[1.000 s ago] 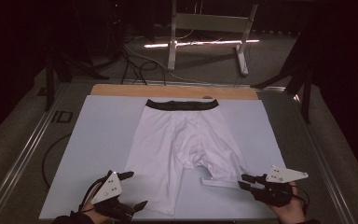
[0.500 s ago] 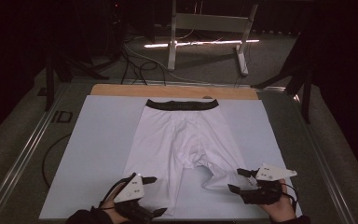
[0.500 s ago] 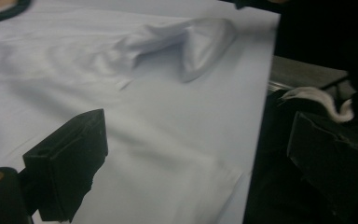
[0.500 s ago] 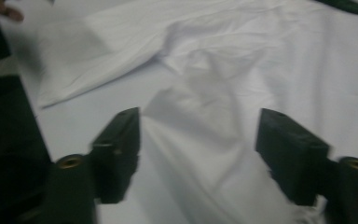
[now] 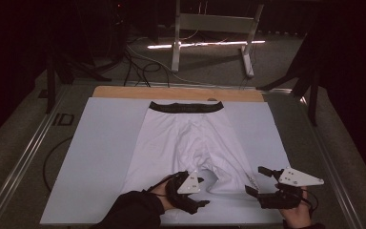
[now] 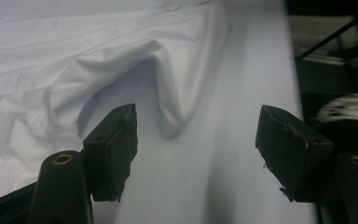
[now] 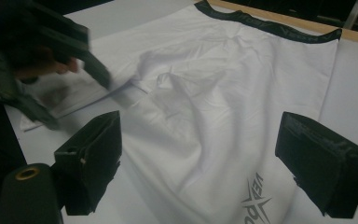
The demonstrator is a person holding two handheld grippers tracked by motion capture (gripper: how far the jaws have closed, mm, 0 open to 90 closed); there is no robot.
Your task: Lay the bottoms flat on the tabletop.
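White stretch shorts (image 5: 190, 143) lie flat mid-mat, black waistband (image 5: 187, 107) at 12 o'clock, leg hems at 6. Left gripper (image 5: 201, 192) over the left leg hem, jaws wide, holding nothing. Right gripper (image 5: 258, 180) at 5 o'clock beside the right hem, jaws wide as well. Step in hand looks like the approach to grasp both hems. Next move calls for lowering each over a hem edge, then closing.

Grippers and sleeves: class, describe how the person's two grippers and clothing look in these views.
Each gripper, left and right, is black with a pale grey three-cornered plate on top. The jaws are thick, black, worn blocks on black posts with brass-coloured inserts. The left arm wears a dark sleeve.
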